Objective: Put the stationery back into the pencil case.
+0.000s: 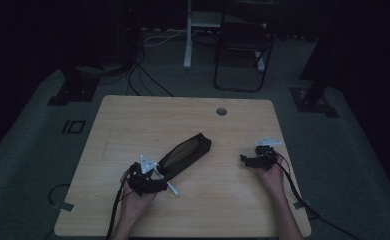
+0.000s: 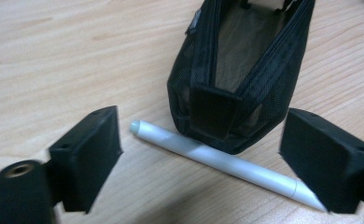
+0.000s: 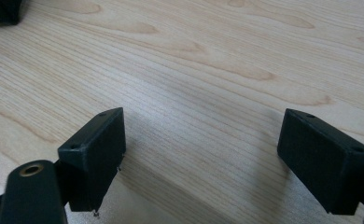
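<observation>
In the left gripper view a slim silver pen (image 2: 227,162) lies flat on the pale wooden table (image 2: 54,56), its rounded end pointing left and its tapered tip running under the right-hand jaw. It rests slantwise between the wide-spread jaws of the left gripper (image 2: 201,161), and neither pad presses on it. Just behind the pen, touching its barrel, stands the near end of a black mesh pencil case (image 2: 236,93), zipped open along the top so its dark lining shows. In the high view the case (image 1: 185,152) stretches away diagonally towards the middle of the table. Well apart on the table's right side, the right gripper (image 3: 201,161) hovers with its jaws wide over bare wood, nothing between them.
</observation>
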